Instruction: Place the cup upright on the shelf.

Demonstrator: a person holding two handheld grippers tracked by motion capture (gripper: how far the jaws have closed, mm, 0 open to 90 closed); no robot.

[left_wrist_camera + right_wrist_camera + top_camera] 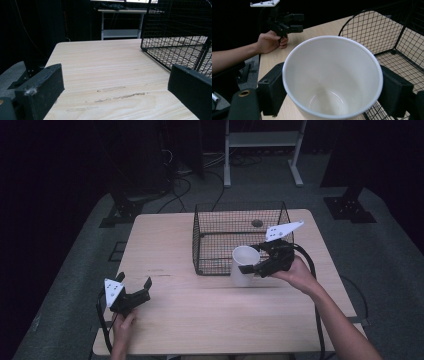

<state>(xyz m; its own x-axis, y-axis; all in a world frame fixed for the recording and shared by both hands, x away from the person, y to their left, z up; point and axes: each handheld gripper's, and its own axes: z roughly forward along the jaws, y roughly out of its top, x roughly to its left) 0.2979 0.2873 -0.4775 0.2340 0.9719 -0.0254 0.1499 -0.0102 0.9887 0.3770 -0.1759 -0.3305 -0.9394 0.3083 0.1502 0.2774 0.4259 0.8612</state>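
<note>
My right gripper [252, 259] is shut on a white cup [243, 266], with one jaw on each side of its wall. The cup is upright and empty, just in front of the near wall of the black wire basket [220, 222]. In the right gripper view the cup [332, 82] sits between the two black jaws of that gripper [333, 91], with the basket [387, 32] to its right. My left gripper [134, 280] stands open near the table's front left, held by a hand, with nothing between its jaws. Its own view looks between the jaws of the left gripper [115, 87] over bare table top [105, 62].
The wooden table [165, 245] has scuff marks [117, 96] ahead of the left gripper. The basket [175, 30] takes up the back right of the table. A white shelf frame [262, 140] and cables lie on the dark floor beyond. The left gripper [287, 21] appears far off in the right gripper view.
</note>
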